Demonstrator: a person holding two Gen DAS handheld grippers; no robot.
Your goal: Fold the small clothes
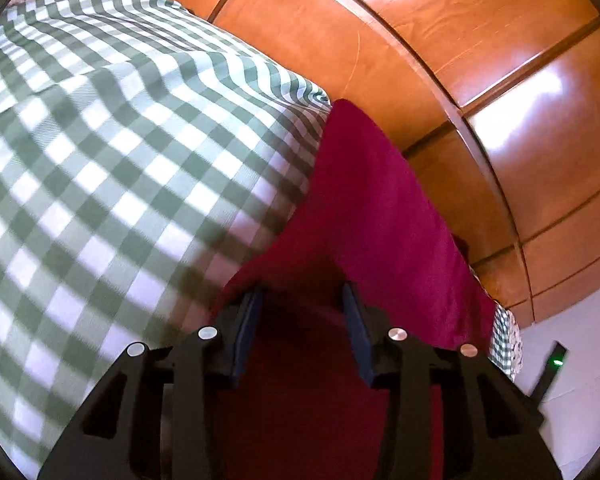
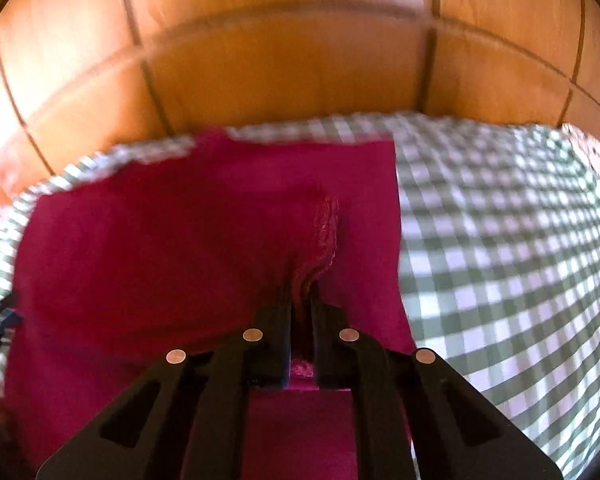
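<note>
While right tongs (image 2: 301, 304) pinch red cloth (image 2: 160, 248), left tongs (image 1: 302, 300) gape.

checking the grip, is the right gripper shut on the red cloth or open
Shut on it: the right gripper has its jaws nearly together, with a bunched ridge of the red cloth pinched between them.

The left gripper (image 1: 302, 292) is held tilted downward, its jaws standing partly apart with red cloth lying between and under them, no pinch being visible. The right gripper (image 2: 301, 304) is likewise angled downward, its jaws nearly closed and a gathered ridge of the cloth pinched between them.
</note>
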